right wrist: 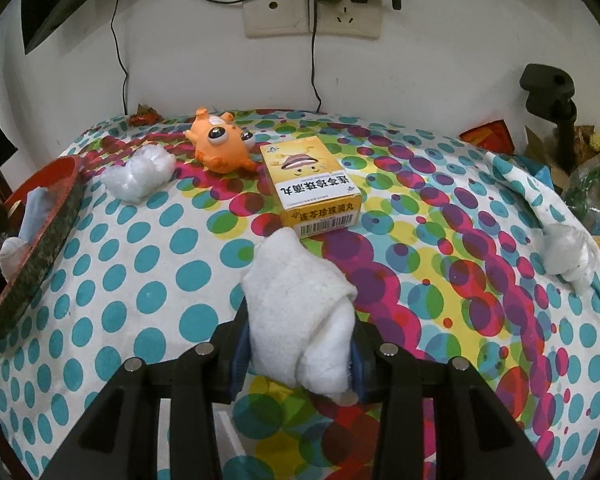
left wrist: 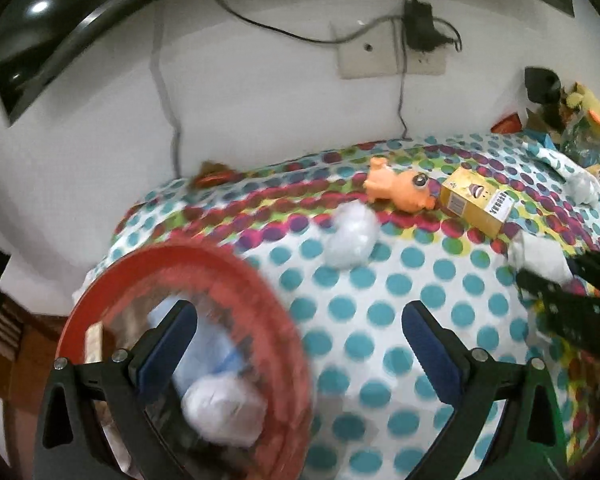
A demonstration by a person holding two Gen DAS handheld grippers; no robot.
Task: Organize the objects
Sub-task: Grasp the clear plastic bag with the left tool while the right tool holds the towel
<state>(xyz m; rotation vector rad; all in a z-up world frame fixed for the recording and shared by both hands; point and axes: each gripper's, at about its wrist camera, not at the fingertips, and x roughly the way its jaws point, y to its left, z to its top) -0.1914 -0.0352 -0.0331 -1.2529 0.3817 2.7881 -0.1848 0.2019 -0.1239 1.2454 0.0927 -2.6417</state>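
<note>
My right gripper (right wrist: pixel 296 356) is shut on a white rolled sock (right wrist: pixel 300 300), held just above the dotted tablecloth (right wrist: pixel 160 280). Ahead lie a yellow medicine box (right wrist: pixel 310 184), an orange toy (right wrist: pixel 220 144) and a white crumpled bag (right wrist: pixel 138 174). My left gripper (left wrist: pixel 300 324) is open and empty; its left finger is over the red-rimmed bowl (left wrist: pixel 284 344), which holds a white bundle (left wrist: pixel 224 408). The box (left wrist: pixel 474 202), toy (left wrist: pixel 400 190) and bag (left wrist: pixel 350 240) also show in the left wrist view. The bowl (right wrist: pixel 56 224) sits at the table's left edge.
Another white bag (right wrist: pixel 568 258) lies at the right. Clutter and a black stand (right wrist: pixel 552 100) fill the far right corner. A wall socket (right wrist: pixel 312 8) with cables is behind. A snack wrapper (right wrist: pixel 142 116) lies at the back edge. The right gripper (left wrist: pixel 572 300) shows in the left view.
</note>
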